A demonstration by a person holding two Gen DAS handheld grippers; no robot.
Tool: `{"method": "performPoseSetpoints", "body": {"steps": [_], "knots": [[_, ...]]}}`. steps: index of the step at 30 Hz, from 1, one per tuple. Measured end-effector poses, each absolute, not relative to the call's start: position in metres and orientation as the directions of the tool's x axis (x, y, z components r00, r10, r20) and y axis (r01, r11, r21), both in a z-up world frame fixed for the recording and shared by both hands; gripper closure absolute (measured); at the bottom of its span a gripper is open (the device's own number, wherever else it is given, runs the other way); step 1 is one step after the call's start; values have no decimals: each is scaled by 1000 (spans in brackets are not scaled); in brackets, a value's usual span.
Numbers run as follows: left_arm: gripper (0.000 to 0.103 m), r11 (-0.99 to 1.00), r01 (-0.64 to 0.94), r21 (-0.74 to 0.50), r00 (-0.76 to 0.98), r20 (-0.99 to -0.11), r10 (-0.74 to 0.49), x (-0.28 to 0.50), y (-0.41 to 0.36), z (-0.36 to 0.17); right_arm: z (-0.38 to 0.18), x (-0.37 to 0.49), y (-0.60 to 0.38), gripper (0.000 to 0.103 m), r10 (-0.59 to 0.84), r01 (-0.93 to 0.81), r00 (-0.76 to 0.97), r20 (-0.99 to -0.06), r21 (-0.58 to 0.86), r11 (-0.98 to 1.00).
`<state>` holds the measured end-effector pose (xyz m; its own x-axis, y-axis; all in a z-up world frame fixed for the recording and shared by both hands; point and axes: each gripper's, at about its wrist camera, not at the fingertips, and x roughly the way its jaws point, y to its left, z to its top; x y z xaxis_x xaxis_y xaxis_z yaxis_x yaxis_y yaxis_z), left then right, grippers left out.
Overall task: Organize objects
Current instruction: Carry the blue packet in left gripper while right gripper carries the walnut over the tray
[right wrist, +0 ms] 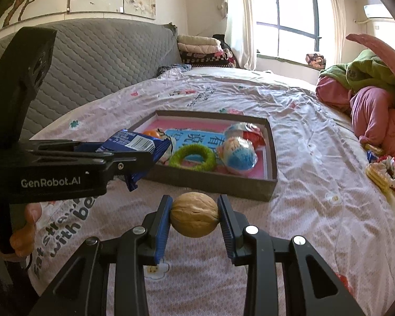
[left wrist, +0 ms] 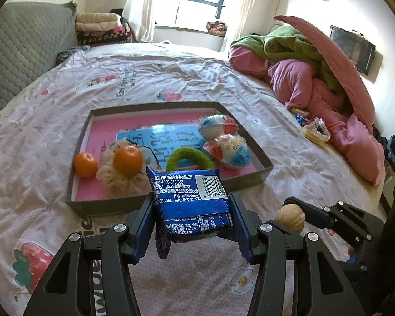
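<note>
My left gripper point(left wrist: 191, 205) is shut on a blue snack packet point(left wrist: 189, 192) and holds it above the bed, just short of the tray's near wall. My right gripper point(right wrist: 194, 213) is shut on a walnut point(right wrist: 194, 214), also short of the tray. The shallow grey tray point(left wrist: 250, 181) with a pink floor holds two oranges point(left wrist: 127, 160), a beige fluffy scrunchie point(left wrist: 118, 179), a green ring point(left wrist: 189, 159) and two wrapped snacks point(left wrist: 229, 148). In the right wrist view the left gripper point(right wrist: 134, 155) with the packet point(right wrist: 137, 144) is at left, before the tray point(right wrist: 210, 181).
The bed sheet point(left wrist: 171, 81) is pale with strawberry prints. A pile of pink and green quilts point(left wrist: 316, 79) lies at the right, with small snack packets point(left wrist: 314, 129) beside it. A grey padded headboard point(right wrist: 92, 60) is at the left.
</note>
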<state>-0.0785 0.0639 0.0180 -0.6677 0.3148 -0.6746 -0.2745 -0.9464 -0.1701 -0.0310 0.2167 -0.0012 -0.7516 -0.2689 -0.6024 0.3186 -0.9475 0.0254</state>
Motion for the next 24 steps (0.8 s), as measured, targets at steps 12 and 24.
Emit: {"method": "performPoseSetpoints", "body": {"steps": [12,24], "knots": [[47,-964,-238,-123,-715,-650,259,-80,48,29,17,-43,206,67,-301,349,-769,-565,24,-937],[47,-978,-188,-95,-741,-639,205,-91,29,33,30,-62,195,67,-324,377,-784,-530,9,-926]]}}
